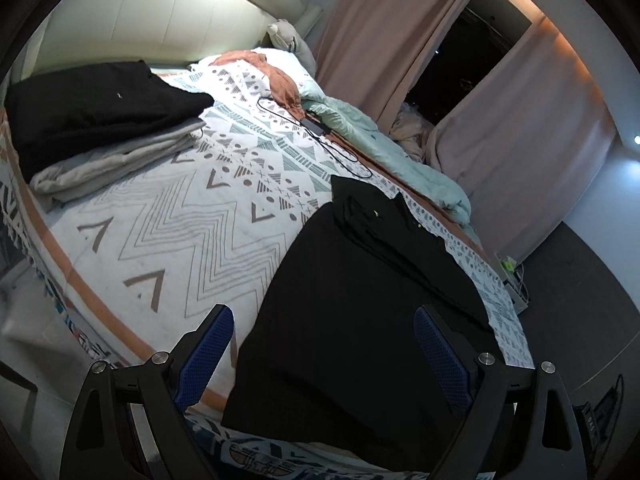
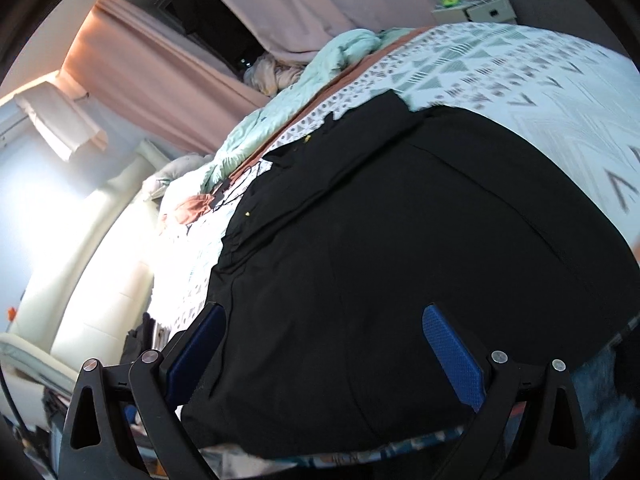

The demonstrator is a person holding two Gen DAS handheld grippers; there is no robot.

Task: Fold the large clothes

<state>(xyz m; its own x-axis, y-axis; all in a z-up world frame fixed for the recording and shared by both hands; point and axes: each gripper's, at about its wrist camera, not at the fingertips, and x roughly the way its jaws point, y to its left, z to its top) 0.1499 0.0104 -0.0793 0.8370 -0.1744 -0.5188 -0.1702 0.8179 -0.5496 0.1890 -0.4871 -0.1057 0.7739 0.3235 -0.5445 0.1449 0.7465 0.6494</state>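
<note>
Bed with white bedspread (image 1: 192, 216), printed in grey zigzags and teal triangles: fills most of both views; its near edge is cut off by the frame and by the gripper bodies.

Pink pleated curtains (image 1: 400, 28): hang beyond the far side of the bed, parted on a dark window.

Large black garment (image 1: 360, 320), soft fabric: spread flat on the near part of the bedspread, its lower hem reaching the bed edge. In the right wrist view it (image 2: 380, 260) takes up the middle of the frame (the fabric is so dark that seams and folds are hard to make out, and what kind of garment it is cannot be told).

Pale mint quilt (image 1: 384, 136): bunched along the far edge of the bed.

Folded black cloth (image 1: 92, 104) on folded grey cloth (image 1: 116, 160): stacked at the far left of the bed, well apart from the large garment.

Black cable with small adapter (image 1: 316, 128): lies on the bedspread near the quilt.

Left gripper (image 1: 324, 320): blue-padded jaws spread wide, holding nothing, above the garment's near left part.

Right gripper (image 2: 324, 320): jaws likewise spread wide, empty, over the garment; contact with the fabric cannot be told.
</note>
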